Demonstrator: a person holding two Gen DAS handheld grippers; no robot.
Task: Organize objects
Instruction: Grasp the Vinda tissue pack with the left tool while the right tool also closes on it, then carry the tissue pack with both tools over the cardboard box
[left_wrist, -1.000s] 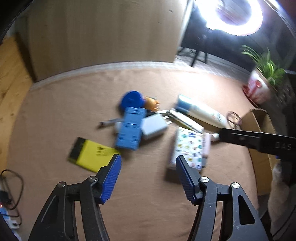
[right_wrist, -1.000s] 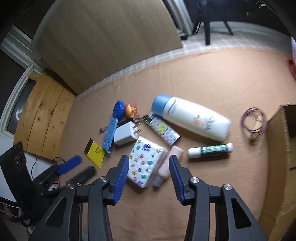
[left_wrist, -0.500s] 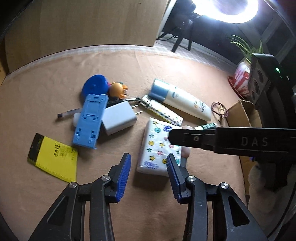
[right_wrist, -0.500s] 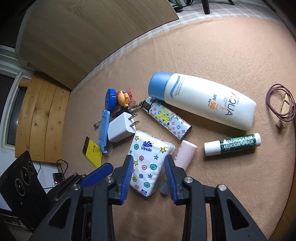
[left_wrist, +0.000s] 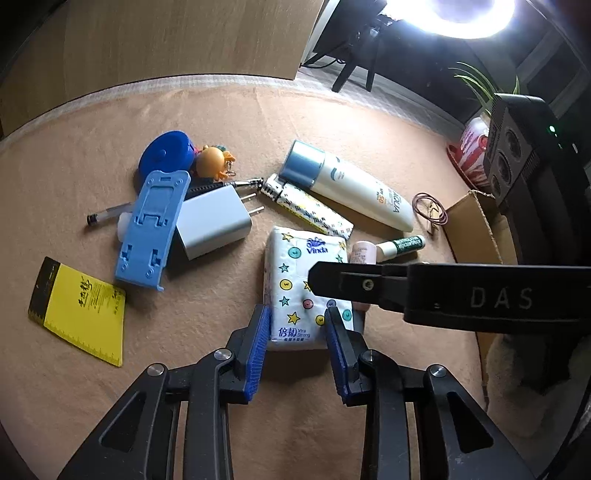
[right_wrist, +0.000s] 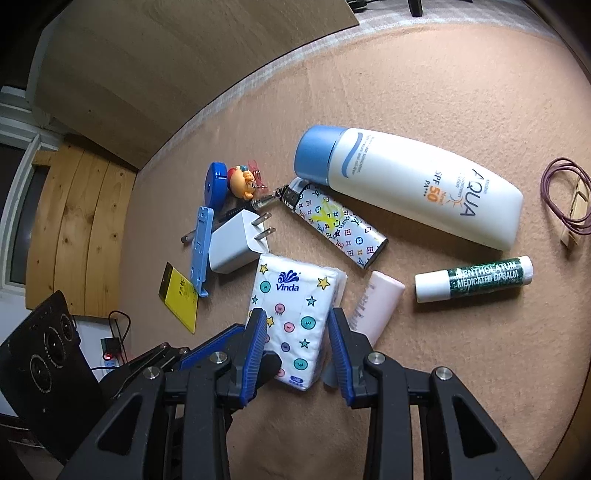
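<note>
A white Vinda tissue pack (left_wrist: 295, 266) (right_wrist: 291, 295) with coloured dots and stars lies on the tan mat. My right gripper (right_wrist: 297, 336) is open, its blue fingers on either side of the pack's near end. My left gripper (left_wrist: 295, 339) is open too, just short of the same pack's near edge. A pink tube (right_wrist: 376, 302) lies right of the pack, with a lip balm stick (right_wrist: 472, 278), a patterned lighter (right_wrist: 336, 221) and a sunscreen bottle (right_wrist: 406, 184) beyond. In the left wrist view the right gripper's black finger (left_wrist: 443, 291) crosses over the pack.
Left of the pack lie a white charger (left_wrist: 210, 221), a blue phone stand (left_wrist: 151, 229), a yellow pad (left_wrist: 81, 310), a pen (left_wrist: 107, 216), a blue disc (left_wrist: 166, 157) and an orange figure (left_wrist: 212, 162). A cardboard box (left_wrist: 476, 229) and hair ties (right_wrist: 565, 199) are at the right.
Both grippers have moved in toward the tissue pack and narrowed their opening. The right gripper's fingers now flank the pack's near end.
</note>
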